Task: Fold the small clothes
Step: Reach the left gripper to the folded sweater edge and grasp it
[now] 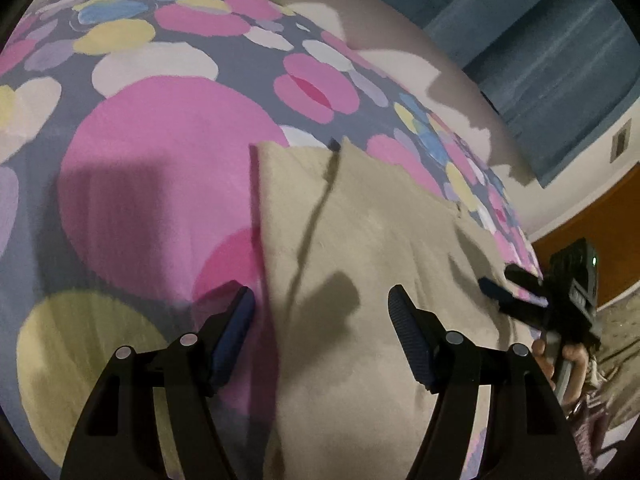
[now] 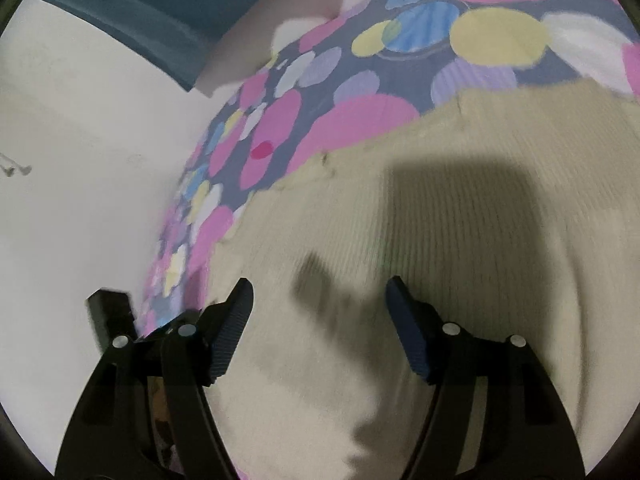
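A beige ribbed garment [image 1: 360, 240] lies flat on a bedspread with pink, yellow and blue circles [image 1: 140, 160]. A dark seam or slit runs down its far part. My left gripper [image 1: 322, 300] is open and empty just above the garment's left edge. My right gripper [image 2: 319, 292] is open and empty above the garment [image 2: 440, 220] near its right side. The right gripper also shows in the left wrist view [image 1: 508, 284], held by a hand at the garment's right edge.
The bedspread [image 2: 320, 112] ends at a white wall [image 2: 100, 160] on the right side of the bed. A blue headboard or panel [image 1: 540, 40] stands beyond the bed. An orange wall [image 1: 592, 216] is at the far right.
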The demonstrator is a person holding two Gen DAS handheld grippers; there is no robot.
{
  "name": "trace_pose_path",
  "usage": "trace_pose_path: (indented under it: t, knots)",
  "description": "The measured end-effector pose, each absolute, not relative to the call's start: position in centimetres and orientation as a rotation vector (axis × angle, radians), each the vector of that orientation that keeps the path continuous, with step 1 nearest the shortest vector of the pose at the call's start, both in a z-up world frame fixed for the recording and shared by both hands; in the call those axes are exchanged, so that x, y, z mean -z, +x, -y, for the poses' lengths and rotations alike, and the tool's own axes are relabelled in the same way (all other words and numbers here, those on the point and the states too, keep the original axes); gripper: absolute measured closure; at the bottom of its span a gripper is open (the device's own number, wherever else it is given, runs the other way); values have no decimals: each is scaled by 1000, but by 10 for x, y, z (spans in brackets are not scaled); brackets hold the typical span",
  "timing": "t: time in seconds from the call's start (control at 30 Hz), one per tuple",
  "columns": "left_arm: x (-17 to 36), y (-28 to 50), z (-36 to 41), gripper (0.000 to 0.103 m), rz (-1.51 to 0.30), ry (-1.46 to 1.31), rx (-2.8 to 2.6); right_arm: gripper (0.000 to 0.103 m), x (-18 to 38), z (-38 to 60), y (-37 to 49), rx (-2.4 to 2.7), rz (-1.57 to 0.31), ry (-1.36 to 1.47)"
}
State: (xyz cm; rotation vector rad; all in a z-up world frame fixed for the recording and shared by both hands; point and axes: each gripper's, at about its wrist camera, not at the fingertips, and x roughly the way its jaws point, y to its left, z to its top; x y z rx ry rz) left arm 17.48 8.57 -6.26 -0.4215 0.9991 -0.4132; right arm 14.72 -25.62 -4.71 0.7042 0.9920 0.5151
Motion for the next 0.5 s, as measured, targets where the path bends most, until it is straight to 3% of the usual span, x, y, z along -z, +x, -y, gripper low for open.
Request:
trace_pose_path:
  t: [0.5]
  knots:
    - [66,157,-85,35,-1004,-420,432,34,62,244,39,-556,-967,728]
